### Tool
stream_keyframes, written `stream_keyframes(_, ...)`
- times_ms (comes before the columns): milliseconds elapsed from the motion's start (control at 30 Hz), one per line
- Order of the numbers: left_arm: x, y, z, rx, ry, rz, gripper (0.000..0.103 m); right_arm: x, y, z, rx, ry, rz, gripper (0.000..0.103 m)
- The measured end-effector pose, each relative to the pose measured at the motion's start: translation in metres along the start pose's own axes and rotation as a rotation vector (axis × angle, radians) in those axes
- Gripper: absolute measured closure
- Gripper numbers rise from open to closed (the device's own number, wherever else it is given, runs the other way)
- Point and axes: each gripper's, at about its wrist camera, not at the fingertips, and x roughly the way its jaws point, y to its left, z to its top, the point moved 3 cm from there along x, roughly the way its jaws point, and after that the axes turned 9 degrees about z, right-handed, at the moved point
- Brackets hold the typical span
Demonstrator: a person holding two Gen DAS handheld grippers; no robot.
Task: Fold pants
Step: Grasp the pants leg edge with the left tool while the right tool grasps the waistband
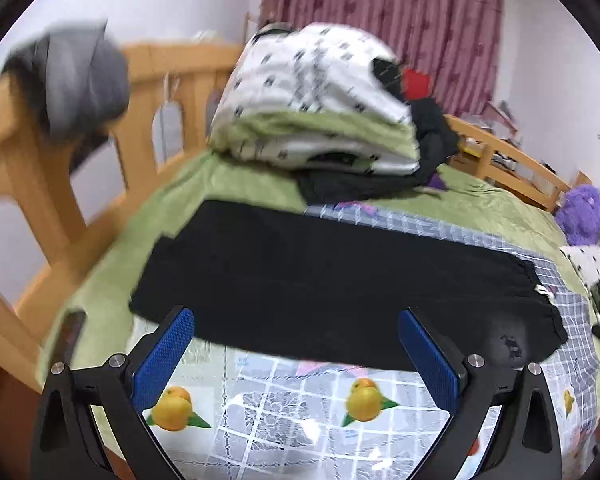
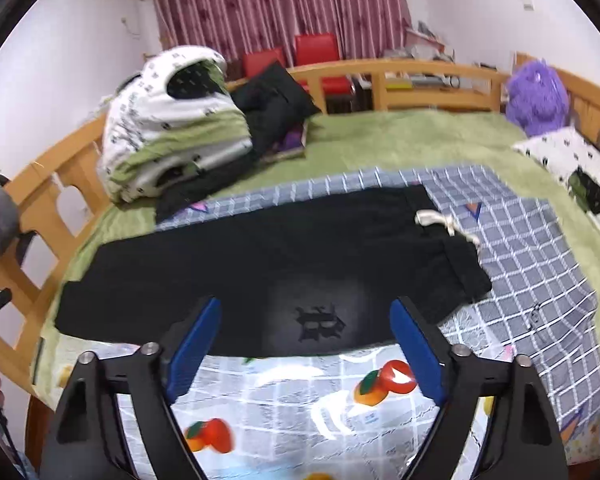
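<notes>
Your left claw (image 1: 296,344) stands wide and holds nothing; its blue pads (image 1: 164,360) frame the near edge of the pants (image 1: 320,276). Your right claw (image 2: 306,334) is likewise wide and empty, just short of the same edge by the logo (image 2: 320,322). The pants lie flat on the bed (image 2: 400,136), apparently already halved lengthwise, waistband and drawstring (image 2: 436,218) at your right. This layout presents one long edge, so both claws can probably take it together. A checked cloth (image 2: 520,240) lies beneath; the quilt pile (image 2: 168,120) sits well behind.
</notes>
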Motion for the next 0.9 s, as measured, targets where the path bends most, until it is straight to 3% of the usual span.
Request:
stream_keyframes(133,0.058,0.015,-0.028,-0.048,0.085,-0.034,0.005,0.053,-0.042,-0.037,0.024,0.080,-0.044,0.045)
stream_keyframes(300,0.113,0.029,-0.064,-0.118,0.155,-0.032,0.009,0.098,-0.089,-0.075,0.142,0.144,-0.039,0.046)
stream_keyframes(533,0.170,0.047,-0.092,-0.273,0.245,-0.103,0.020,0.124,-0.120,-0.075,0.272,0.086,0.000,0.046)
stream_keyframes(733,0.190,0.051,-0.087,-0.355,0.206,-0.120,0.024,0.148,-0.138,-0.067,0.384,0.068,0.070,0.046)
stream_keyframes(800,0.198,0.048,-0.081,-0.353,0.218,-0.089,0.037,0.154,-0.138,-0.061,0.383,0.064,0.059,0.050)
stream_keyframes(833,0.202,0.048,-0.079,-0.351,0.221,-0.046,0.056,0.156,-0.139,-0.060,0.376,0.065,0.030,0.066)
stream_keyframes(867,0.204,0.049,-0.077,-0.350,0.224,0.003,0.083,0.157,-0.138,-0.059,0.364,0.082,0.002,0.074)
stream_keyframes(900,0.206,0.051,-0.076,-0.345,0.236,0.062,0.092,0.156,-0.138,-0.056,0.352,0.089,0.000,0.078)
